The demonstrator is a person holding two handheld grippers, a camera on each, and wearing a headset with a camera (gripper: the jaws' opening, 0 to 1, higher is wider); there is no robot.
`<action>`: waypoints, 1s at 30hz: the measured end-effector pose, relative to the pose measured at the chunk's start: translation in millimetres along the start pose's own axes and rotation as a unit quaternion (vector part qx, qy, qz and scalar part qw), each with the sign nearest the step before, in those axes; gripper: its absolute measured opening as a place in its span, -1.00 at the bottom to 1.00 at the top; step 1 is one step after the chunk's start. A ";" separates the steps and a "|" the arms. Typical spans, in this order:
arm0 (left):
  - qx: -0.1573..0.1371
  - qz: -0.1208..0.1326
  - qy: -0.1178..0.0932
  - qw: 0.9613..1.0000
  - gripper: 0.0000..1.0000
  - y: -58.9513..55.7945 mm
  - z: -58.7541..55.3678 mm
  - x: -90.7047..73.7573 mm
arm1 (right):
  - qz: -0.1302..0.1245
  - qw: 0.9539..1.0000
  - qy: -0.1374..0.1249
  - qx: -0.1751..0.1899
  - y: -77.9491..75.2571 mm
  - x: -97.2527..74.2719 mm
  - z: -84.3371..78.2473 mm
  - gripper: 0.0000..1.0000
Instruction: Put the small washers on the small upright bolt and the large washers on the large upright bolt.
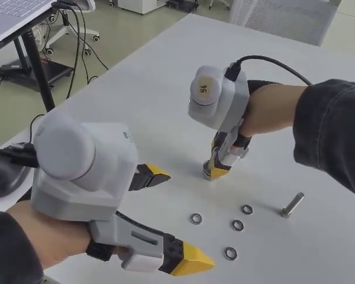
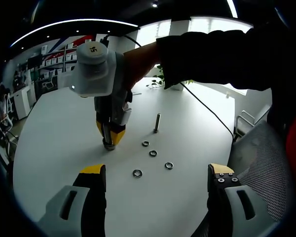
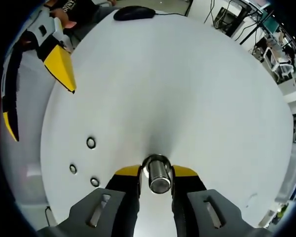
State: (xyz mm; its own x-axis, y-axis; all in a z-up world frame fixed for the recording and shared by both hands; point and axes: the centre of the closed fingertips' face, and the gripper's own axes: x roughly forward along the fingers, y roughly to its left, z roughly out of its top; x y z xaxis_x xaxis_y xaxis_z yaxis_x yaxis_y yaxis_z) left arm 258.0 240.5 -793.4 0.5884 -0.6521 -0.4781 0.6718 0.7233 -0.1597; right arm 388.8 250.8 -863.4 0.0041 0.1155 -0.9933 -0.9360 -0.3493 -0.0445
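Note:
My right gripper points down at the white table and is shut on the large steel bolt, whose lower end rests on the tabletop. The small bolt stands alone to its right. Several washers lie flat between the two grippers: one on the left, two smaller ones nearer the small bolt, and one closest to me. My left gripper hovers open at the near left, its yellow-tipped jaws wide apart with nothing between them.
A black mouse lies at the table's left edge. A cable runs from the right gripper across the table. A laptop stand is on the floor beyond the left edge. A grey chair is on the right.

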 end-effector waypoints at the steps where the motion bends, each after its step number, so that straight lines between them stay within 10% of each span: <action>1: 0.000 0.000 0.000 1.000 0.69 0.0 -0.2 -0.1 | 0.000 1.000 -0.001 0.001 -0.1 0.3 0.2 -0.52; 30: 0.002 -0.004 0.002 1.000 0.69 -1.9 -0.3 1.0 | -0.005 1.000 -0.007 0.014 -5.4 -4.4 -4.8 -0.36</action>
State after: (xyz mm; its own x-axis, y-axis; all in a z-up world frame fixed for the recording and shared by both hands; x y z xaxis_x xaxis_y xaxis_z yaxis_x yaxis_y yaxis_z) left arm 257.2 238.5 -793.9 0.5816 -0.6564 -0.4805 0.6783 0.7173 -0.1589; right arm 395.6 247.8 -859.3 0.0081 0.1326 -0.9911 -0.9457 -0.3211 -0.0507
